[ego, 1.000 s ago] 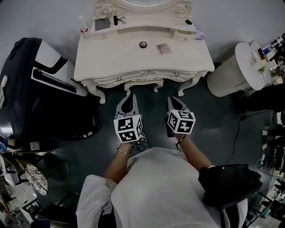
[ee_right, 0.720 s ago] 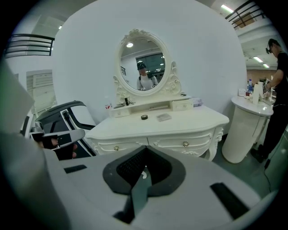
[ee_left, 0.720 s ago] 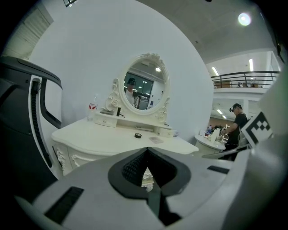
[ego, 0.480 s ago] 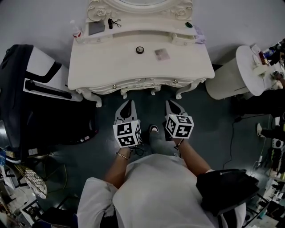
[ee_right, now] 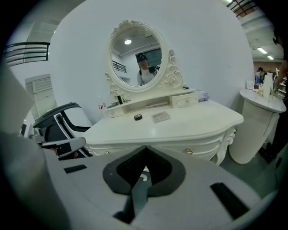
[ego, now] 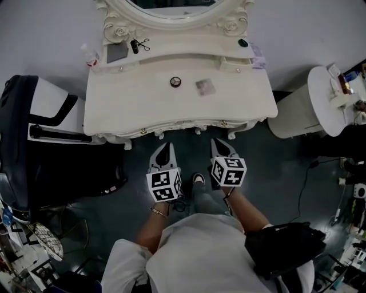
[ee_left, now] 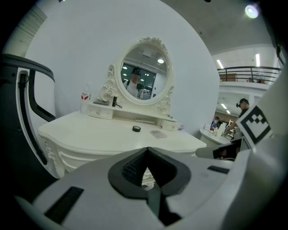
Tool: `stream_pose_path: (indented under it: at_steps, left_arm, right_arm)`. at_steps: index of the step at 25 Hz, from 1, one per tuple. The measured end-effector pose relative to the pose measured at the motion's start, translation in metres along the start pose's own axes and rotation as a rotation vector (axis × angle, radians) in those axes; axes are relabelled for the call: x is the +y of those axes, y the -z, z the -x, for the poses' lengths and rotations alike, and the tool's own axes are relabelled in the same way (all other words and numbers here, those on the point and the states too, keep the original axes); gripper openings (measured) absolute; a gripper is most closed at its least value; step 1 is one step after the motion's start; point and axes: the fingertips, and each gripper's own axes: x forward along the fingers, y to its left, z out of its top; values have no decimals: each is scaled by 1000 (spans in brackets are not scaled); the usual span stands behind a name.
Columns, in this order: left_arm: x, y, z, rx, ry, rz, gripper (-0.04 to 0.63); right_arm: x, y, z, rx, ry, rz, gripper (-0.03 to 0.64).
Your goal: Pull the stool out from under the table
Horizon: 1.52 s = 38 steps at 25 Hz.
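Note:
A cream carved dressing table (ego: 143, 109) with an oval mirror (ego: 171, 7) stands against the wall. No stool shows in any view; the space under the table is hidden by its top. My left gripper (ego: 164, 147) and right gripper (ego: 221, 143) are side by side on the near side of the table's front edge, pointing at it. Both are shut with nothing between their jaws. The left gripper view shows the shut tips (ee_left: 146, 149) before the table top (ee_left: 99, 134). The right gripper view shows the same (ee_right: 145, 148), facing the drawer front (ee_right: 198, 150).
A large black and white chair (ego: 40, 143) stands close on the left. To the right there is a round white pedestal table (ego: 317, 97) and a floor cable (ego: 303, 171). On the dressing table lie a small black disc (ego: 175, 82) and a card (ego: 205, 87).
The person has stepped towards the dressing table, and both grippers came forward with them. Their tips now lie just short of the table's front edge. Both stayed shut.

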Motion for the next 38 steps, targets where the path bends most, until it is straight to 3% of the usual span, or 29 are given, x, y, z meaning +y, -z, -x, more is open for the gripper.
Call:
stream_pose_path:
  at_steps: [6, 12, 25, 32, 38]
  left_arm:
    - [24, 48, -31, 54, -39, -2, 8]
    - [65, 139, -77, 71, -83, -2, 8]
    - [197, 355, -222, -27, -248, -26, 8]
    - [238, 427, -267, -53, -301, -7, 8]
    - [237, 443, -271, -23, -290, -27, 8]
  right_arm:
    - [-26, 33, -37, 17, -11, -19, -2]
    - [-69, 109, -99, 18, 7, -31, -2]
    - [-200, 276, -300, -80, 41, -28, -2]
    - [-233, 333, -357, -118, 11, -48, -2]
    - [-238, 349, -363, -103, 27, -58, -2]
